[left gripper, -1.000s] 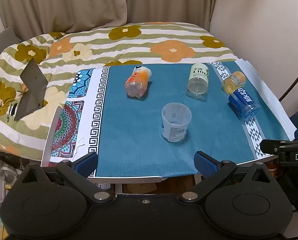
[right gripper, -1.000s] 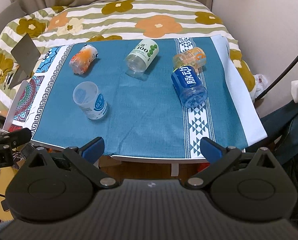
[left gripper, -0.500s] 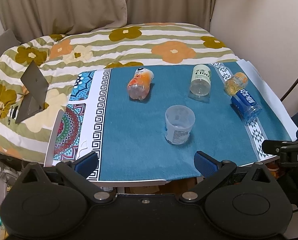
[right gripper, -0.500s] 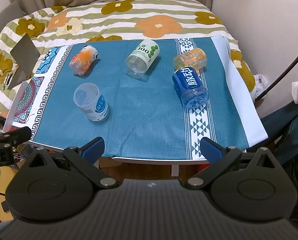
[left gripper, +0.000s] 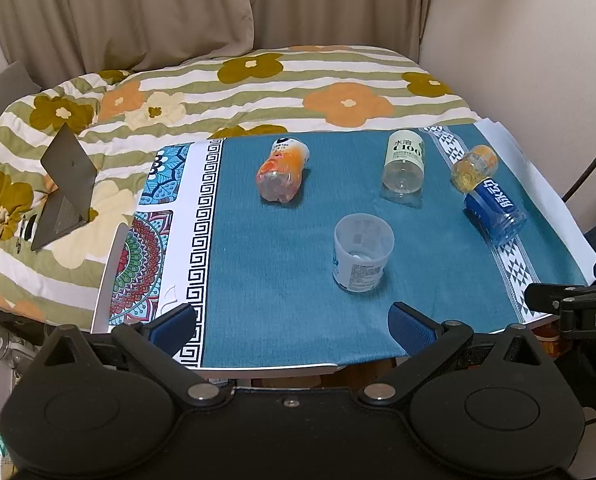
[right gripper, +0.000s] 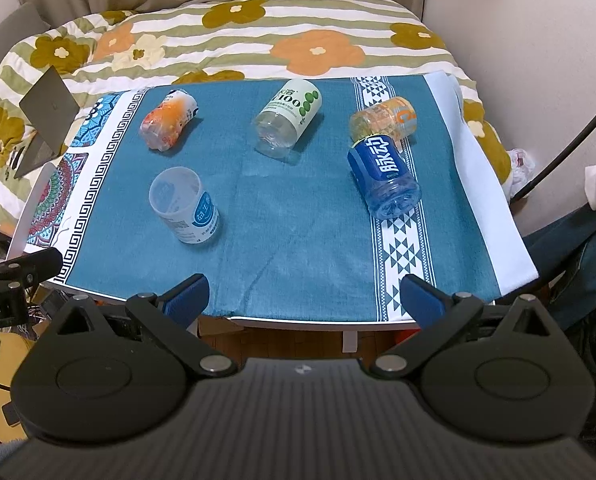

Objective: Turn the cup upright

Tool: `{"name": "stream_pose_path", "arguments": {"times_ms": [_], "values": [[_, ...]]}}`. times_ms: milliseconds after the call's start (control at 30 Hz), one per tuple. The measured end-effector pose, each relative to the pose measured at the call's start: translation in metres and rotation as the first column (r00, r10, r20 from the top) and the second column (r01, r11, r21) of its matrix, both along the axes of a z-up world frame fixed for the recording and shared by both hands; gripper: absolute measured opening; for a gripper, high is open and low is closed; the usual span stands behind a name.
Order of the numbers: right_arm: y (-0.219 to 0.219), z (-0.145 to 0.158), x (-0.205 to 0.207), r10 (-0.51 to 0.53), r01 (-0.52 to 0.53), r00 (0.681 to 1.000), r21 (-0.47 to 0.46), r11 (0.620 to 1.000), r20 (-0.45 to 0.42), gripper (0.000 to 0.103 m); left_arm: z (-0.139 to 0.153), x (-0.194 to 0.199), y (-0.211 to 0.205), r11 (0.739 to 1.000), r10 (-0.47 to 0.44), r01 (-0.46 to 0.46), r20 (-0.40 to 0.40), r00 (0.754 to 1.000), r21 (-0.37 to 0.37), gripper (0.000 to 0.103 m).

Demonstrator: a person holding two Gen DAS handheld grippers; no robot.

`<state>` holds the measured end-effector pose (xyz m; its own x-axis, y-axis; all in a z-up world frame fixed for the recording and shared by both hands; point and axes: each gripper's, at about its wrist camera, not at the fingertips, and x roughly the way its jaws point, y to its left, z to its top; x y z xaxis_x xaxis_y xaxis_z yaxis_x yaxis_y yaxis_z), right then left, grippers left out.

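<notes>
Standing mouth-up on the blue cloth (left gripper: 265, 280), the white cup (left gripper: 362, 254) sits just ahead of the left gripper (left gripper: 291, 320) and a little toward its right finger, well inside the table edge. Its long axis appears roughly vertical, leaning slightly away from the lens, so by my reading it already looks upright. From the right gripper (right gripper: 304, 298) the same cup (right gripper: 185, 210) lies ahead and well off to the left, beyond its left finger; the left hand is therefore the nearer one. Both grippers are spread wide and hold nothing. Four cut bottle cups lie on their sides farther ahead: orange (left gripper: 283, 176), green-label (left gripper: 404, 168), amber (left gripper: 474, 168) and blue (left gripper: 496, 212), the last two touching.
</notes>
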<state>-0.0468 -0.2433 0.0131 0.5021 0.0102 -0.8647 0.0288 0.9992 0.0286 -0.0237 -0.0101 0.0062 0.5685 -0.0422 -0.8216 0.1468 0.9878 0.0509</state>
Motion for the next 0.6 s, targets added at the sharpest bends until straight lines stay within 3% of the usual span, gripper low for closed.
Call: {"name": "stream_pose_path", "arguments": {"times_ms": [600], "values": [[0.003,-0.005,0.005,0.019,-0.019,0.999,-0.009,1.000,0.026,0.103,-0.002,0.002,0.012,0.998,0.063,-0.061,0.045,0.997,-0.028,0.103]]}}
